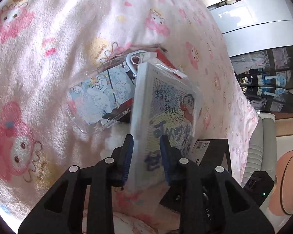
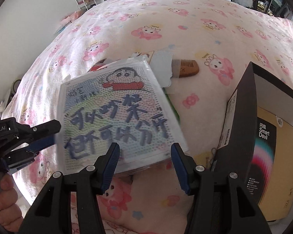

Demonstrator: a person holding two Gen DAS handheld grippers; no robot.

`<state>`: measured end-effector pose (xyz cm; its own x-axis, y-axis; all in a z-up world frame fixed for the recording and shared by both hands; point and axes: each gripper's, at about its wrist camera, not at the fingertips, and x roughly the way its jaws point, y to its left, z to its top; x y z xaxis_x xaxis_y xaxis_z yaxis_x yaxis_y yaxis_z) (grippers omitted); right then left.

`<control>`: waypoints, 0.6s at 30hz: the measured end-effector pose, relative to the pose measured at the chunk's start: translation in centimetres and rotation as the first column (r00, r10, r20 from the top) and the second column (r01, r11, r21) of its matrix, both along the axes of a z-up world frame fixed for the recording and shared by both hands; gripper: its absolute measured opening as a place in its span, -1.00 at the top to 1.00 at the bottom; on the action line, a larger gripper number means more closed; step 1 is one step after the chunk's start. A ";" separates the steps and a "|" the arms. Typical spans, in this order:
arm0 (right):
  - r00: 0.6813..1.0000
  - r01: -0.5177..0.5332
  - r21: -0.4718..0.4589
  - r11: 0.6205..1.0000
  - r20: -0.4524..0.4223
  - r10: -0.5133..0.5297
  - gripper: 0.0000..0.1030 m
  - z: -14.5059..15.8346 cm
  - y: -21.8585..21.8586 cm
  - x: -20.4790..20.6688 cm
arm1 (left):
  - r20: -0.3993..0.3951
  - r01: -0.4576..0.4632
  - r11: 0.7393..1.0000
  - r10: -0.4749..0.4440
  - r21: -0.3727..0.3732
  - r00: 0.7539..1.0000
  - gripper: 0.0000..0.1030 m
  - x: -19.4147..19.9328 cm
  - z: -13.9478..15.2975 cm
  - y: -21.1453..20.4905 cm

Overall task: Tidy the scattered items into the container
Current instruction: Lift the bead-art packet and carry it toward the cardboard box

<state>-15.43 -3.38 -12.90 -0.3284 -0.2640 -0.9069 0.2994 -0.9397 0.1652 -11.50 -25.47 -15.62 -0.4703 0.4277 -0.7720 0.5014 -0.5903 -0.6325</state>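
Note:
A flat plastic-wrapped cartoon bead-picture pack [image 1: 166, 107] is lifted off the pink bedspread, tilted on edge. My left gripper [image 1: 146, 138] is shut on its near edge, blue pads pressing both faces. The right wrist view shows the same pack [image 2: 115, 107] with the left gripper [image 2: 54, 133] clamping its left side. My right gripper [image 2: 144, 150] hangs just in front of the pack, open, with nothing between its pads. The black box [image 2: 242, 117] stands open at the right, and its corner shows beside the pack in the left wrist view [image 1: 214, 156].
On the bedspread [image 2: 166, 19] lie a wooden comb [image 2: 185, 68], a clear case with a blue cartoon card [image 1: 101, 101], a red item [image 1: 164, 58] and a white ring [image 1: 130, 60]. A person's hand [image 2: 4, 195] holds the left gripper. White cabinets [image 1: 254, 19] stand beyond the bed.

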 end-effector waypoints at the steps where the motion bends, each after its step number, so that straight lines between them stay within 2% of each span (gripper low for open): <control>1: 1.000 -0.001 0.008 1.000 0.000 0.001 0.01 -0.2 -0.1 -0.1 | 0.009 -0.016 1.000 0.016 -0.011 1.000 0.42 0.0 -0.1 0.2; 6: 0.999 0.042 0.054 0.998 -0.022 -0.041 -0.02 -0.1 0.1 -1.8 | 0.003 -0.058 0.994 0.058 -0.090 0.998 0.29 -1.2 0.1 1.0; 9: 0.997 0.071 0.098 0.993 -0.013 -0.070 -0.07 -0.5 0.3 -3.5 | 0.032 -0.029 0.997 0.032 -0.065 0.999 0.24 -1.7 -0.9 1.5; 12: 0.997 0.071 0.144 0.987 0.014 -0.074 -0.07 -1.3 0.2 -4.8 | 0.053 -0.061 0.997 0.063 -0.041 0.997 0.00 -1.6 -1.6 0.9; 15: 0.998 0.053 0.138 0.989 0.029 -0.058 -0.07 -1.6 -0.2 -5.1 | 0.056 -0.088 0.996 0.088 -0.004 0.995 0.02 -1.9 -2.2 0.2; 18: 0.995 0.059 0.143 0.988 0.067 -0.069 -0.09 -2.3 -0.3 -5.6 | 0.039 -0.049 0.998 0.050 -0.030 0.998 0.24 -2.9 -2.2 0.7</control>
<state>-21.02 -3.65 -15.19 -0.2737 -0.1129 -0.9552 0.2300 -0.9719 0.0490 -14.44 -24.81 -17.78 -0.4595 0.3819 -0.8019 0.5549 -0.5815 -0.5949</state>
